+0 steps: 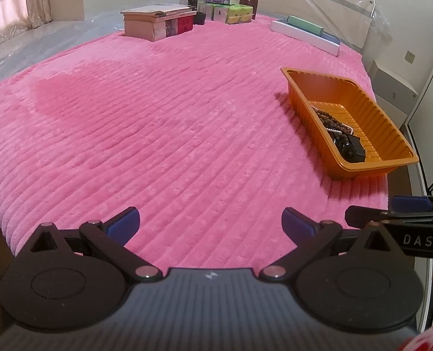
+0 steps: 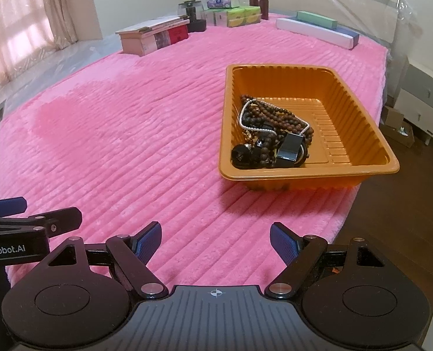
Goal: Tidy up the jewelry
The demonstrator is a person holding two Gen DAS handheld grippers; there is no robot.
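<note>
Jewelry [image 2: 270, 130] lies heaped in an orange plastic tray [image 2: 362, 134], which sits on a bed covered by a ribbed pink blanket [image 2: 128, 134]. Taking the tray as the landmark: the heap fills its near-left part, seen from the right wrist, and leaves the ridged floor toward its right wall bare. Dark brown bead strands [image 2: 278, 115] make up most of the pile, a string of small white beads [image 2: 245, 117] loops across them, and a black box-like piece [image 2: 289, 146] rests at the end closest to the camera. What the smaller dark pieces are cannot be told.

Right claw [image 2: 215, 244] hovers over the blanket short of the tray's near rim, its blue-padded fingers [image 2: 147, 242] spread wide with nothing between them. Left claw [image 1: 210, 223] is held off the tray's near-left corner, farther out over open blanket, likewise spread wide and holding nothing. The two claws sit side by side, each one's edge showing in the other's view. Neither touches the tray.

Beyond the tray's far end, at the head of the bed, stand a wooden box [image 2: 152, 36], a glass jar with a dark lid [image 2: 190, 10], tissue packs [image 2: 234, 14], a dark brown canister [image 2: 259, 3] and long flat boxes [image 2: 315, 30]. Clear plastic sheeting [image 2: 371, 3] drapes the headboard behind them. A curtain [image 2: 20, 23] hangs far to the tray's left.
</note>
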